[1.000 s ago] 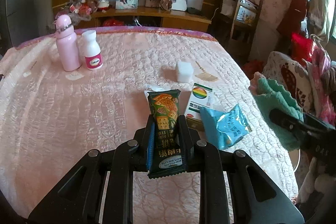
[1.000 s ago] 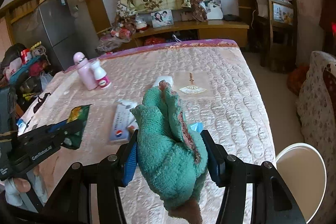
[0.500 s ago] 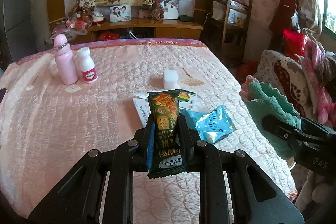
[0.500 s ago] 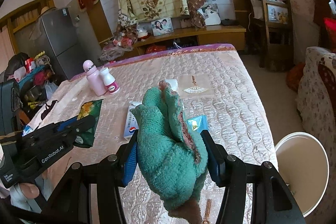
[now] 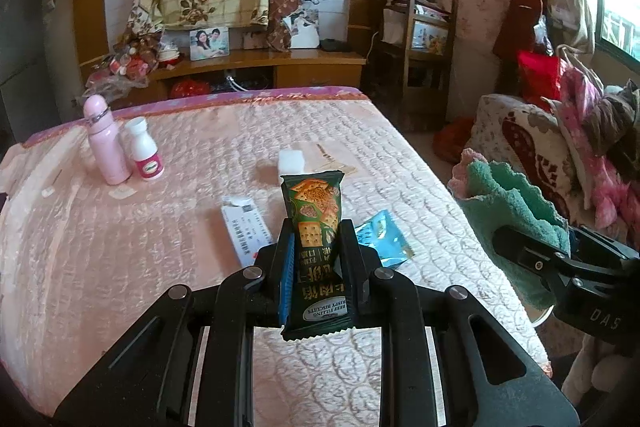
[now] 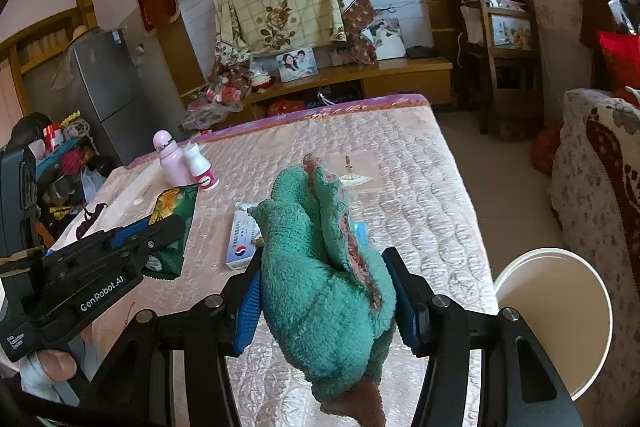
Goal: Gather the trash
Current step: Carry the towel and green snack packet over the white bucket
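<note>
Green foil, printed with crackers, marks the wrapper [image 5: 316,251]: it stands upright, pinched between the closed fingers of the left gripper [image 5: 316,247], held above the near part of the table [image 5: 120,267]. The right gripper [image 6: 326,291] is clamped on a bunched teal cloth [image 6: 320,267], off the table's right edge in the left view. More trash lies on the quilted cover just past the wrapper: a blue packet [image 5: 382,239] and a white box [image 5: 246,231], side by side. Farther back stand a pink bottle [image 5: 106,147] and a small white bottle [image 5: 144,151], close together, with a white block [image 5: 291,163] near the middle. A white bucket [image 6: 556,311] sits on the floor beside the table's right corner, seemingly the bin. Judging from this, the risk lies in the drop: the wrapper is light and flat, so released high or off-centre it could flutter past the rim. With both grippers full, neither can catch a slip, and the left must cross toward the bucket past the cloth, which could snag the wrapper.
</note>
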A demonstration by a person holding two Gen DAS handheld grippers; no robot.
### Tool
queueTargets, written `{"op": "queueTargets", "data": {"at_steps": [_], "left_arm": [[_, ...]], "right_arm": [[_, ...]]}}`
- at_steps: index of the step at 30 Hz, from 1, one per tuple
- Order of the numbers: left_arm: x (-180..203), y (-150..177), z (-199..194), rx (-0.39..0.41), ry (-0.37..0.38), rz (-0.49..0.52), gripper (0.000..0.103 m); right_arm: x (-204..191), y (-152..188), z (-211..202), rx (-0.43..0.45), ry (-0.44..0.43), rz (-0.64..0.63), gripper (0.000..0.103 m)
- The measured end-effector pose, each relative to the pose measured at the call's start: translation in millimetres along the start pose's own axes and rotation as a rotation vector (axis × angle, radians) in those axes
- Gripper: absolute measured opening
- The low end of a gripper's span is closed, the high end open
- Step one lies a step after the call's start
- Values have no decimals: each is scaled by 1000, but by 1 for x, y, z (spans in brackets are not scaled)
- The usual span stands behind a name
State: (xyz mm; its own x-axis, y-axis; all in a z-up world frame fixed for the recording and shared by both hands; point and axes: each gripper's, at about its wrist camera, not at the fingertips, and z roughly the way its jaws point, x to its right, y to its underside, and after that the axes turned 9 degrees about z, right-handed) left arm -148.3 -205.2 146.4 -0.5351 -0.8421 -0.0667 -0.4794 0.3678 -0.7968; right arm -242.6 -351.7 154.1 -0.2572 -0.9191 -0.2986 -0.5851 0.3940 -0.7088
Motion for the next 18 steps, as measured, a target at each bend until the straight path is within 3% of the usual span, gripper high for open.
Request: {"op": "queueTargets", "data": {"at_steps": [18], "left_arm": [[80, -21, 18, 7, 111, 88, 18]], "right_arm": [[66, 1, -36, 37, 98, 90, 54]]}}
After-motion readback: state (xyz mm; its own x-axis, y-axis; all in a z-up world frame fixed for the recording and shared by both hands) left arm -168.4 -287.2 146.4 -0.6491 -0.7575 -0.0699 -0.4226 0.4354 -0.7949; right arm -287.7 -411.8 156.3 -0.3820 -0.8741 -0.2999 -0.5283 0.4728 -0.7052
